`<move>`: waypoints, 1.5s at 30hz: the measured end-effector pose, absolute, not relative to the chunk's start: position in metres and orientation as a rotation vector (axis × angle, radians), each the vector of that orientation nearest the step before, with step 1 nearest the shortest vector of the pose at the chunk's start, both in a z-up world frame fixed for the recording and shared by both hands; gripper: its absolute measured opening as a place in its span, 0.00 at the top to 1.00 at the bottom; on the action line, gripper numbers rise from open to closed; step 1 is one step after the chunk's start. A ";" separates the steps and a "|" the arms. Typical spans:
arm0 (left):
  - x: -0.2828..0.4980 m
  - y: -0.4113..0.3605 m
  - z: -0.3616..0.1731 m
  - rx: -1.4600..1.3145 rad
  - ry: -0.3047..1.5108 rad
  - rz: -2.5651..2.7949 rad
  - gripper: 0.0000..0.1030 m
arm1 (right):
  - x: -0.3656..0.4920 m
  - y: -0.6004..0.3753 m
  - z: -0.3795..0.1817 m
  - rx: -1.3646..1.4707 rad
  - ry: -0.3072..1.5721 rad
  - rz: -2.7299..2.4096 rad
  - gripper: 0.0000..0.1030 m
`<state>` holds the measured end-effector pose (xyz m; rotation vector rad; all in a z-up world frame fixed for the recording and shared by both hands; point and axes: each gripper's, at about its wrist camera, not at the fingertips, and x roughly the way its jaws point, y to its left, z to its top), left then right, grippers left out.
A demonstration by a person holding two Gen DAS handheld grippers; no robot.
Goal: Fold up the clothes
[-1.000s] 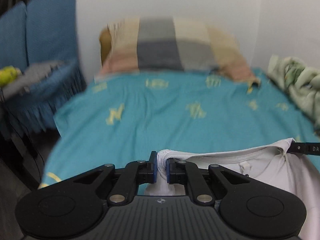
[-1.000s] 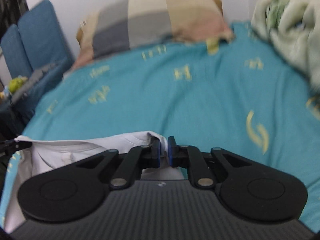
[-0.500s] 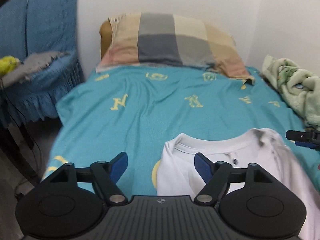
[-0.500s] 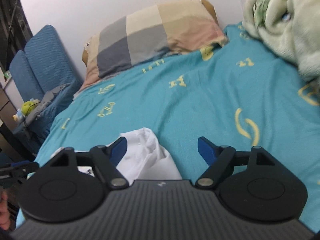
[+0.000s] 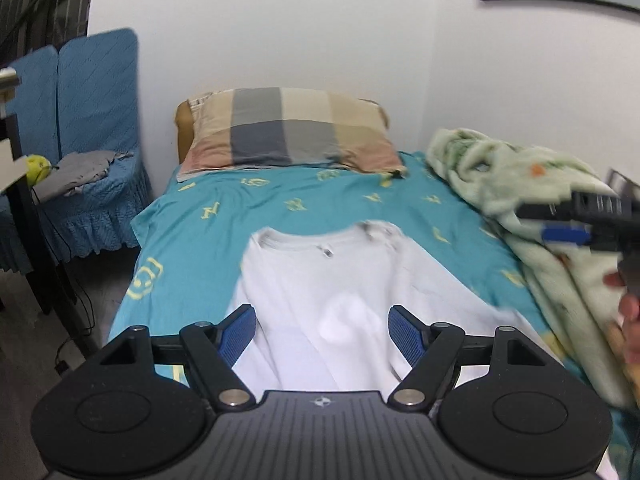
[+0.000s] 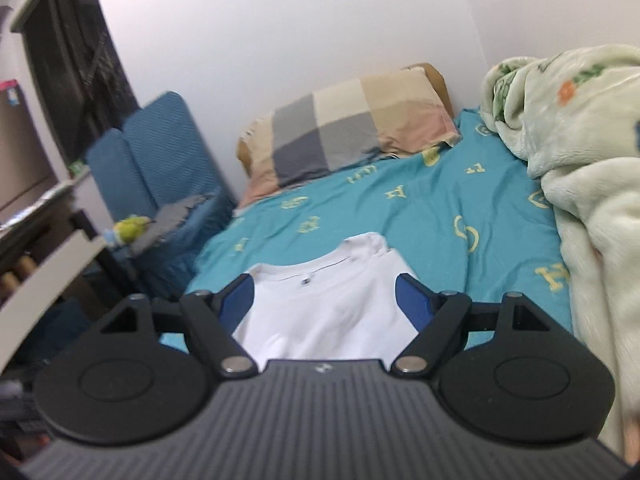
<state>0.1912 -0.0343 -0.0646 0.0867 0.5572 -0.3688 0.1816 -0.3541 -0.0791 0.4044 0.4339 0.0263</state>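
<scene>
Left wrist view: left gripper (image 5: 322, 330) spread wide, holding nothing, above the white T-shirt (image 5: 336, 300) lying flat on the near part of the teal bedsheet (image 5: 224, 240) — collar toward the far checked pillow (image 5: 288, 134). Neck label (image 5: 327, 252) unreadable. Sheet carries yellow letter-like marks, illegible. Right gripper (image 6: 325, 302) likewise spread wide — empty.
</scene>
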 end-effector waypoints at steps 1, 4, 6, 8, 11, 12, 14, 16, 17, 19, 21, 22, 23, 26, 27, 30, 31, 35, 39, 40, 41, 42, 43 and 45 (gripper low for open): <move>0.173 -0.038 -0.065 0.098 0.554 -0.370 0.27 | 0.168 -0.350 -0.073 0.396 0.434 0.025 0.23; 0.127 -0.043 -0.070 0.095 0.554 -0.395 0.27 | 0.130 -0.337 -0.060 0.376 0.439 0.027 0.23; 0.106 -0.045 -0.075 0.101 0.551 -0.404 0.27 | 0.108 -0.330 -0.057 0.377 0.444 0.028 0.23; 0.090 -0.048 -0.080 0.106 0.546 -0.418 0.27 | 0.088 -0.325 -0.056 0.388 0.448 0.025 0.23; 0.084 -0.053 -0.095 0.153 0.557 -0.411 0.28 | 0.066 -0.318 -0.067 0.393 0.465 0.027 0.23; 0.086 -0.055 -0.100 0.172 0.566 -0.401 0.28 | 0.064 -0.317 -0.070 0.380 0.478 0.020 0.23; 0.095 -0.057 -0.112 0.197 0.578 -0.386 0.28 | 0.061 -0.314 -0.075 0.354 0.505 0.006 0.23; 0.107 -0.059 -0.124 0.220 0.587 -0.377 0.28 | 0.064 -0.318 -0.078 0.390 0.508 0.015 0.23; 0.112 -0.061 -0.129 0.237 0.590 -0.372 0.28 | 0.065 -0.320 -0.079 0.408 0.510 0.020 0.23; 0.126 -0.064 -0.140 0.252 0.595 -0.374 0.29 | 0.068 -0.325 -0.080 0.455 0.506 0.027 0.23; 0.141 -0.065 -0.151 0.264 0.606 -0.371 0.29 | 0.071 -0.327 -0.084 0.485 0.511 0.038 0.23; 0.148 -0.066 -0.157 0.274 0.615 -0.364 0.32 | 0.072 -0.327 -0.085 0.494 0.516 0.046 0.23; 0.155 -0.067 -0.164 0.284 0.628 -0.358 0.34 | 0.074 -0.327 -0.086 0.503 0.521 0.054 0.23; 0.172 -0.067 -0.185 0.282 0.677 -0.346 0.53 | 0.083 -0.329 -0.092 0.509 0.538 0.059 0.23; 0.176 -0.064 -0.190 0.268 0.689 -0.342 0.70 | 0.086 -0.330 -0.095 0.517 0.546 0.057 0.23; 0.184 -0.049 -0.187 0.181 0.675 -0.325 0.94 | 0.095 -0.335 -0.104 0.549 0.571 0.052 0.23; 0.185 -0.042 -0.180 0.144 0.658 -0.320 0.95 | 0.097 -0.337 -0.106 0.561 0.578 0.049 0.23; 0.206 0.001 -0.128 -0.015 0.547 -0.252 0.95 | 0.093 -0.344 -0.107 0.600 0.580 0.045 0.23; 0.258 0.054 -0.071 -0.090 0.467 -0.136 0.95 | 0.090 -0.343 -0.110 0.609 0.590 0.025 0.23; 0.275 0.068 -0.059 -0.101 0.457 -0.101 0.95 | 0.091 -0.344 -0.111 0.611 0.594 0.019 0.23; 0.292 0.082 -0.048 -0.118 0.450 -0.066 0.95 | 0.093 -0.343 -0.112 0.609 0.599 0.013 0.23; 0.308 0.097 -0.039 -0.138 0.445 -0.027 0.96 | 0.095 -0.342 -0.113 0.605 0.606 0.004 0.23; 0.323 0.111 -0.032 -0.155 0.446 0.011 0.96 | 0.098 -0.342 -0.115 0.603 0.612 -0.004 0.23; 0.352 0.136 -0.027 -0.156 0.466 0.075 0.96 | 0.104 -0.342 -0.119 0.605 0.619 -0.014 0.23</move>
